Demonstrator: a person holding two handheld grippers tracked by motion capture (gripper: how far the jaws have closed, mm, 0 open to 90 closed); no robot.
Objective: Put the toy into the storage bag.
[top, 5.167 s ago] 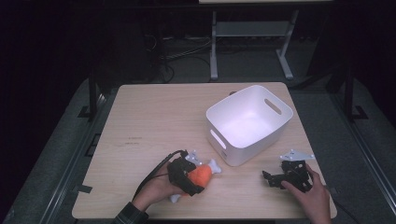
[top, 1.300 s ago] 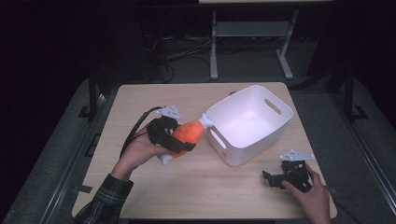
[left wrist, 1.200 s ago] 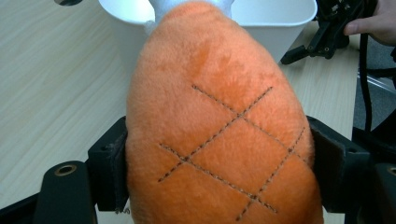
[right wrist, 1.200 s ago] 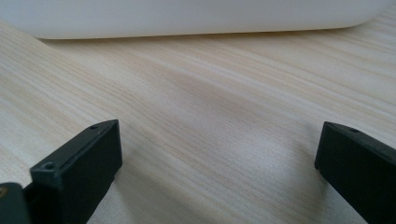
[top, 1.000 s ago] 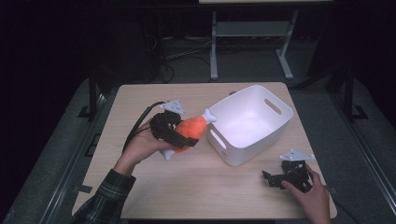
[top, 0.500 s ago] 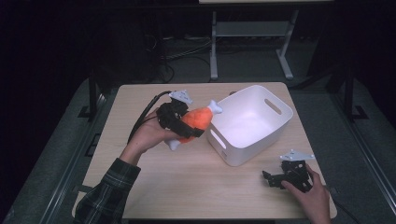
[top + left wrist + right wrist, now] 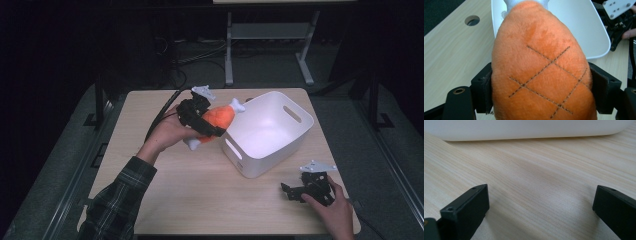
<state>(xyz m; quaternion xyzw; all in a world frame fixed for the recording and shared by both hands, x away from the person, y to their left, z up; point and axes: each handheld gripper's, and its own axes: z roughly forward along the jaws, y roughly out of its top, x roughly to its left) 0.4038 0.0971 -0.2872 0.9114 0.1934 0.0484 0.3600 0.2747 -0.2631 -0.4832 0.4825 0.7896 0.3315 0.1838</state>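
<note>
**A:** ok so what's the left one doing right now?

**B:** The left gripper [image 7: 207, 125] has its jaws clamped on the sides of an orange plush toy [image 7: 216, 119]. It's a fat stuffed thing with a stitched criss-cross pattern and white nubs at both ends. In the left gripper view the toy [image 7: 541, 72] bulges out between the two black pads, which press into it on either side.

**A:** on the table or up in the air?

**B:** Up in the air, tilted. The top white end pokes toward the near rim of the white bin [image 7: 295, 132], and the bottom white end hangs down over the wooden table [image 7: 190, 195]. The toy sits just beside the bin's left wall. Can't tell from the high view whether it actually touches the rim. It's not inside the bin.

**A:** and the other hand?

**B:** The right gripper [image 7: 295, 192] is parked low at the table's front right corner, well apart from the toy and near the bin's front corner. Its jaws are spread wide with nothing between them. The right gripper view just has bare wood grain between the two black jaws, with the bin's white wall [image 7: 524, 130] across the top.

**A:** whose arm is that, plaid?

**B:** Yeah, a plaid sleeve [image 7: 120, 200] on the left arm, and a black cable [image 7: 160, 117] loops back from that gripper.
</note>
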